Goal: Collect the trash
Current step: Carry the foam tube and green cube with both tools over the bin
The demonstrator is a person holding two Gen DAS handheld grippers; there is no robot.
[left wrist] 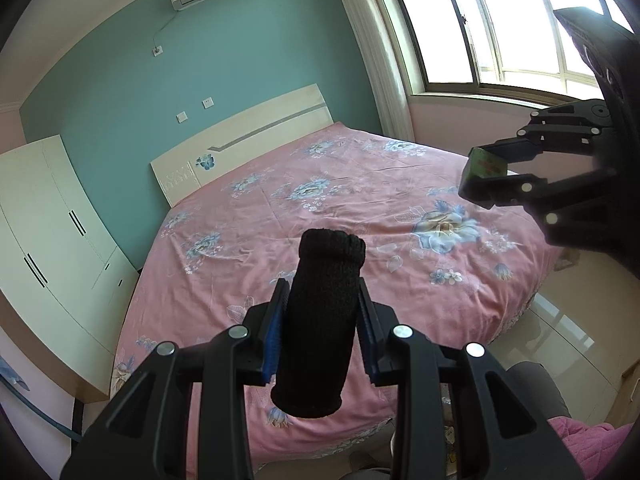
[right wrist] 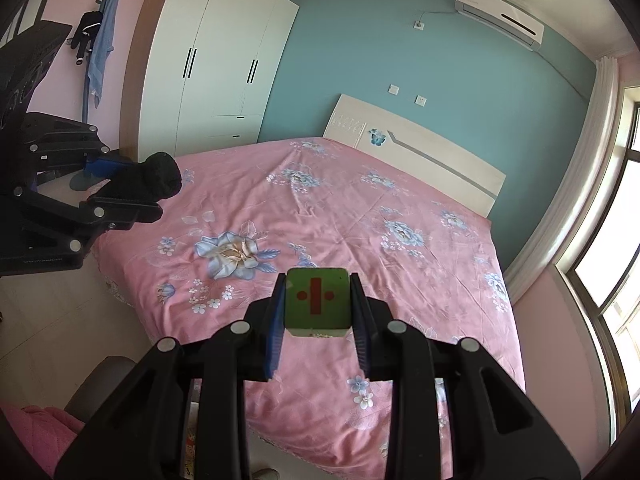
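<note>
My left gripper (left wrist: 322,302) is shut on a black knitted tube-shaped sleeve (left wrist: 320,320), held upright above the foot of the bed. It also shows at the left of the right wrist view (right wrist: 132,188), with the black sleeve (right wrist: 160,174) sticking out. My right gripper (right wrist: 318,300) is shut on a small green box with red marks (right wrist: 318,298), held above the bed. In the left wrist view the right gripper (left wrist: 486,178) is at the right with the green box (left wrist: 486,164) between its fingers.
A bed with a pink flowered sheet (left wrist: 320,208) fills the middle, with a white headboard (left wrist: 240,140). A white wardrobe (right wrist: 216,60) stands at the left wall, a window (left wrist: 500,20) on the right. Pale floor (left wrist: 580,320) lies beside the bed.
</note>
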